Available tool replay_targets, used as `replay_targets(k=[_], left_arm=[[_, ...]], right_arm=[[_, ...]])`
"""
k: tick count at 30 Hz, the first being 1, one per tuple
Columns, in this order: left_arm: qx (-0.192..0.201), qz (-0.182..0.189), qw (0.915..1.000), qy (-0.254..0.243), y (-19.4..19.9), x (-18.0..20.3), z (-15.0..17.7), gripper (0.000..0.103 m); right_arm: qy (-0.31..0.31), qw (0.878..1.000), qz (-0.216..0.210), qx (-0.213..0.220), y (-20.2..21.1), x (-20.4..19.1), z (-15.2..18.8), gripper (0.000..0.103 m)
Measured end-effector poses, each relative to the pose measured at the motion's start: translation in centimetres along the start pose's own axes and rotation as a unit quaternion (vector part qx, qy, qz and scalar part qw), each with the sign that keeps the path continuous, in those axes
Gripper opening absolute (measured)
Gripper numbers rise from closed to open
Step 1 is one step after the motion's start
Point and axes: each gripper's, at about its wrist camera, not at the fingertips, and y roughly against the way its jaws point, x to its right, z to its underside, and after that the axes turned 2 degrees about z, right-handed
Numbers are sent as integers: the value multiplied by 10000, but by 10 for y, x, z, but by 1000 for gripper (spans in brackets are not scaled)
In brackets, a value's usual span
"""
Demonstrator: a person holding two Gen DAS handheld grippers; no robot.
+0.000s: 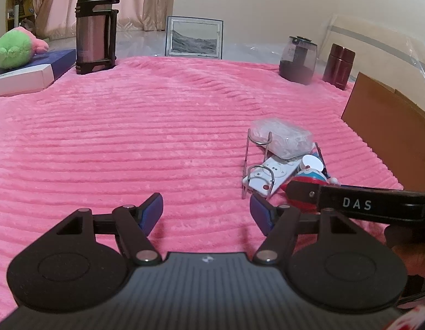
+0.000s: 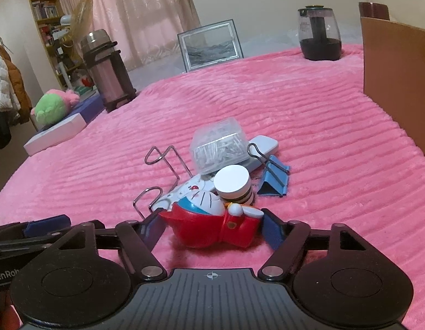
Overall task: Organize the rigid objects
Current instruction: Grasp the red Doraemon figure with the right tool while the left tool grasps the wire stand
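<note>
A small heap lies on the pink blanket. It holds a red and blue toy figure, a white striped round piece, a clear box of metal clips, a white remote, a wire rack and a blue binder clip. My right gripper is shut on the toy figure, one blue pad against each side. My left gripper is open over bare blanket, just left of the heap, with nothing between its fingers. In the left wrist view the right gripper's finger covers part of the toy figure.
A tall steel flask stands at the back left by a plush toy on flat boxes. A framed picture leans at the back. A dark glass jar and a maroon cup stand at the back right. A wooden board rises along the right edge.
</note>
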Motion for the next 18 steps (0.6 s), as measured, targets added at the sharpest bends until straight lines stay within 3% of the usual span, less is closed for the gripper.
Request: replay_targets(k=[6,16,18], left_arm=[[-9,71,9999,-81,-4,2,-2,65],[47,500,9977,-446,-28,27,-15,64],[24,547,9970,-541,-33,33,-17,56]], right_arm=[[6,10000,-7,78,7,4,-1,69],[9,9994,236,264,38,35,-7,69],[-3,9993,283,261,41,41,-8,69]])
